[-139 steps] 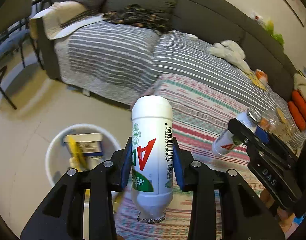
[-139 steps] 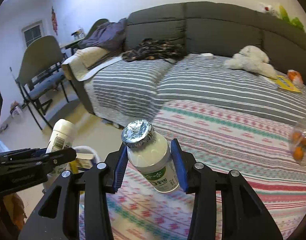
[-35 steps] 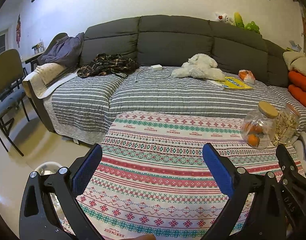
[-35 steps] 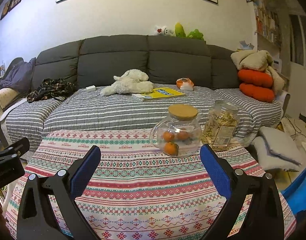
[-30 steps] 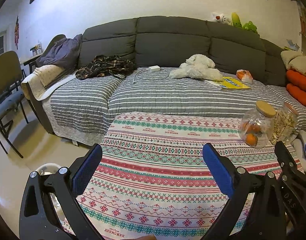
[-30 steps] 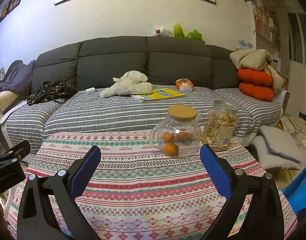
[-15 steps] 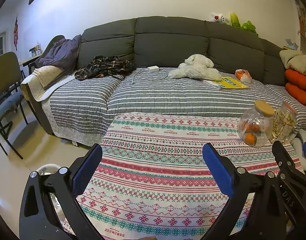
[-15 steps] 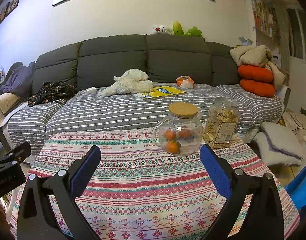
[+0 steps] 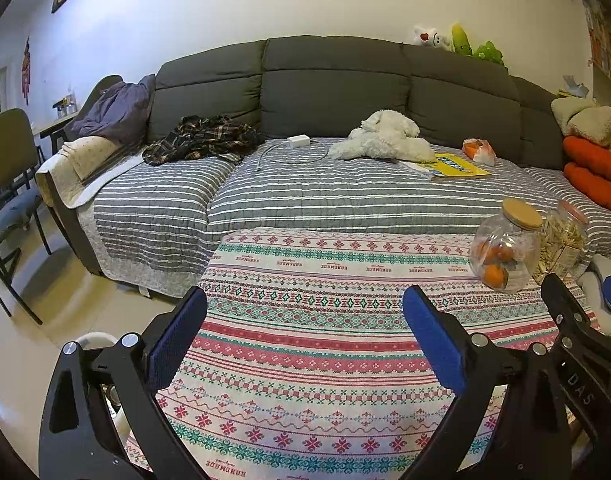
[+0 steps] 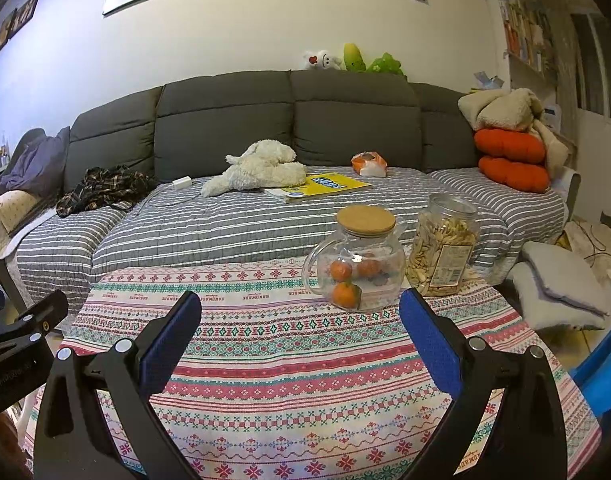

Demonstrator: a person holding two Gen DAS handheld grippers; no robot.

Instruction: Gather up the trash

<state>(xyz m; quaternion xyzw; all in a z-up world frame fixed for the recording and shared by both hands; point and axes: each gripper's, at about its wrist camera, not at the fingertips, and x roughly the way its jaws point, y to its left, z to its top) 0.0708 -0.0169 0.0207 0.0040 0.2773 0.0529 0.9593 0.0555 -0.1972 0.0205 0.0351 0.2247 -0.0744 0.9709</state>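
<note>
My left gripper (image 9: 303, 322) is open and empty above the near part of the patterned tablecloth (image 9: 325, 280). My right gripper (image 10: 299, 320) is open and empty too, over the same cloth (image 10: 265, 340). Part of the white bin's rim (image 9: 95, 337) shows on the floor at the lower left, behind my left finger; its contents are hidden. No bottle is in view. The right gripper's body shows at the right edge of the left wrist view (image 9: 577, 356).
A glass jar with oranges (image 10: 355, 260) and a jar of snacks (image 10: 441, 248) stand on the table's far right. Behind is a grey sofa (image 9: 329, 92) with a plush toy (image 9: 381, 138), a yellow book (image 9: 453, 166) and clothes. A chair (image 9: 9, 184) stands left.
Both grippers held white bottles 4.6 s ago, near the bin; now both are open and empty and face the table and sofa. Over the last second the views barely shift.
</note>
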